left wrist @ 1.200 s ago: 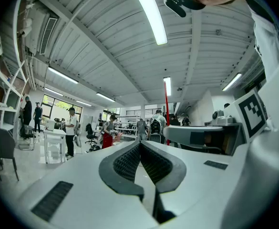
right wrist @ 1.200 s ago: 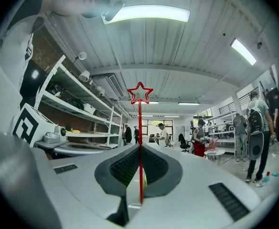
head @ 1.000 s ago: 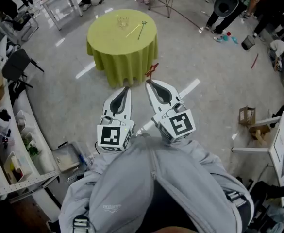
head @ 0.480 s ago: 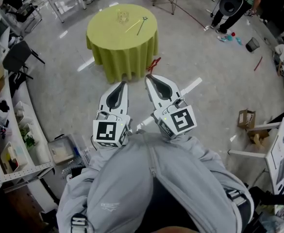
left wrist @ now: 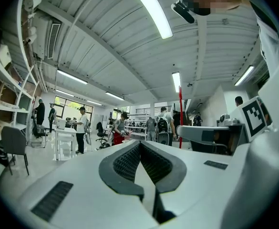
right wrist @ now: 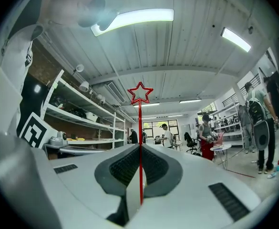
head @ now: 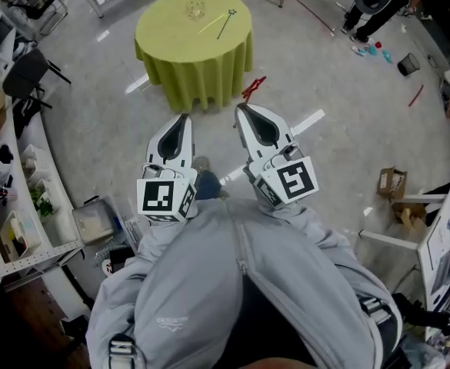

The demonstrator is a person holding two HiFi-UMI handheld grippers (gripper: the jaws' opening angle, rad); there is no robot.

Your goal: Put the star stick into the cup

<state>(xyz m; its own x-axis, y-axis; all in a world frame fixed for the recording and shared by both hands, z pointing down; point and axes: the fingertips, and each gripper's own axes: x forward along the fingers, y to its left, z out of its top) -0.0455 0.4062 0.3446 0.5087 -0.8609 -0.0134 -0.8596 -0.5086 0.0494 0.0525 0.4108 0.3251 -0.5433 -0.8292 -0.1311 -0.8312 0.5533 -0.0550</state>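
My right gripper (head: 242, 110) is shut on a thin red star stick (head: 252, 88), whose star end pokes out past the jaw tips. In the right gripper view the red star stick (right wrist: 140, 128) runs straight up between the closed jaws of the right gripper (right wrist: 140, 147). My left gripper (head: 181, 119) is shut with nothing in it; the left gripper (left wrist: 139, 144) points out into the room. Far ahead, a round table with a yellow-green cloth (head: 194, 41) carries a small clear cup (head: 194, 8) and other sticks (head: 218, 23).
A grey floor with white tape marks (head: 309, 121) lies between me and the table. Shelves with bins (head: 9, 198) run along the left. A black chair (head: 26, 79) stands at the left, a small crate (head: 391, 183) at the right. People stand at the far edges.
The table has slid up and away in the head view as my head tilted. Both grippers have shifted slightly, the left lower and to the left. The star stick stays held.
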